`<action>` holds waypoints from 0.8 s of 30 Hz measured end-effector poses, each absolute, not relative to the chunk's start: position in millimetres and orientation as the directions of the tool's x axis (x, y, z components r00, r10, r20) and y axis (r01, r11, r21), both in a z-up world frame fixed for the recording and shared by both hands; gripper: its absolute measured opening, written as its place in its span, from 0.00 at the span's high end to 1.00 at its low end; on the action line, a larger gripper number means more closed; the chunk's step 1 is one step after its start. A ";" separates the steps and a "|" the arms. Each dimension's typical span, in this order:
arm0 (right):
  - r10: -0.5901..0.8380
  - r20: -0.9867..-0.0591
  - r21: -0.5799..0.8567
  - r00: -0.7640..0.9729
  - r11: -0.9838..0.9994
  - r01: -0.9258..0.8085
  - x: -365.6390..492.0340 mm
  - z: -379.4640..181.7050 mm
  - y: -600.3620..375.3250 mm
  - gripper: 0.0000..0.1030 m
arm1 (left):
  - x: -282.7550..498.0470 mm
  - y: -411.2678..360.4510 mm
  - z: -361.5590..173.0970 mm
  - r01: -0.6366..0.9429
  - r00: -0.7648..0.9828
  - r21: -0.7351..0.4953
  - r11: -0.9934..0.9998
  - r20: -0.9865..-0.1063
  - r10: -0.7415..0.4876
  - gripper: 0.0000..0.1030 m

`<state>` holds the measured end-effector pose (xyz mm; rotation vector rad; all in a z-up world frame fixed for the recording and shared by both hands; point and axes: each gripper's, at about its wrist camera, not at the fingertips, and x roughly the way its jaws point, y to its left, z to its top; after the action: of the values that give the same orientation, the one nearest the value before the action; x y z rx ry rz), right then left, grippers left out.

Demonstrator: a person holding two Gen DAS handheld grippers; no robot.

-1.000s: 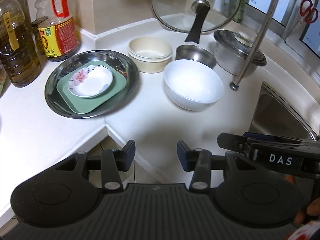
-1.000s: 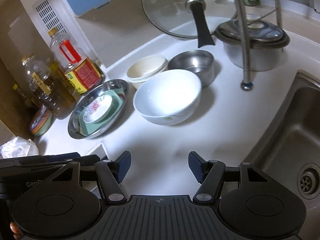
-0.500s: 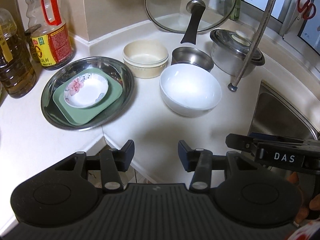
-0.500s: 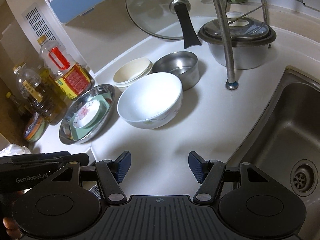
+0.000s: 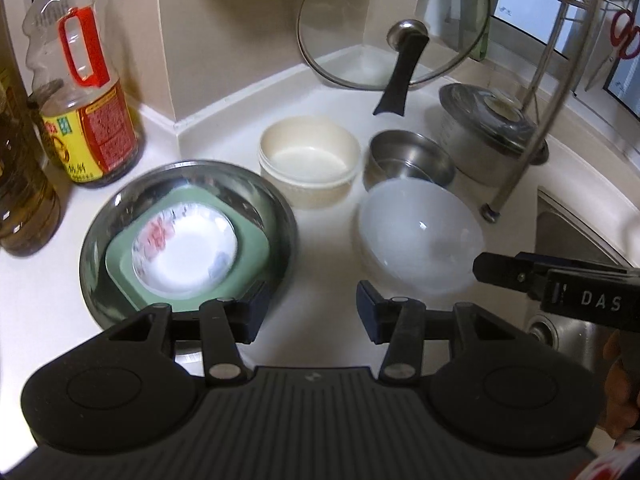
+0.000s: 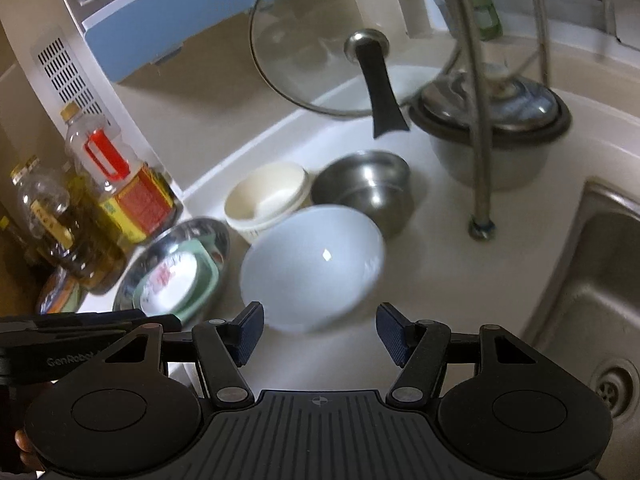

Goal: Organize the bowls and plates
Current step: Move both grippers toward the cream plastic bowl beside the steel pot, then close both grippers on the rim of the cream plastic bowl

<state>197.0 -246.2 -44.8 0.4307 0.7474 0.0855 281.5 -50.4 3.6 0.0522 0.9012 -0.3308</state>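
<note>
Both claws stood open and empty over the pale counter (image 5: 320, 320). The large round white ceramic bowl (image 6: 312, 268) sat dead ahead of the right gripper (image 6: 320, 332), just beyond its tips. From the left gripper (image 5: 308, 312) it lay ahead and rightward; the round steel tray (image 5: 116, 208) holding 2 stacked dishes lay leftward. Right hand likely nearer the bowl.

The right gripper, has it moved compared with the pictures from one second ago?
Yes. The right gripper has advanced toward the white bowl, which now sits just ahead of the open jaws, nearer than before; the fixed sink also looms larger.
</note>
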 end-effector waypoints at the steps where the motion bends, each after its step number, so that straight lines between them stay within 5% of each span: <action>1: 0.224 -0.636 0.406 0.738 0.911 0.074 202.5 -44.2 -244.1 0.39 | 287.8 -49.0 3.4 0.307 0.575 -0.092 0.947 -0.775 -0.262 0.56; 14: 0.178 -0.640 0.369 0.747 0.925 0.096 294.1 -49.9 -215.3 0.60 | 377.9 -40.4 -3.0 0.354 0.589 -0.089 0.931 -0.752 -0.296 0.59; 24: 0.155 -0.679 0.357 0.717 0.924 0.138 348.2 -64.9 -214.1 0.67 | 429.9 -46.4 -20.4 0.374 0.573 -0.084 0.924 -0.762 -0.302 0.65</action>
<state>348.2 -214.1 -64.9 0.4034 0.7764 0.0098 429.9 -46.4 -20.4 0.0892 0.8751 -0.3964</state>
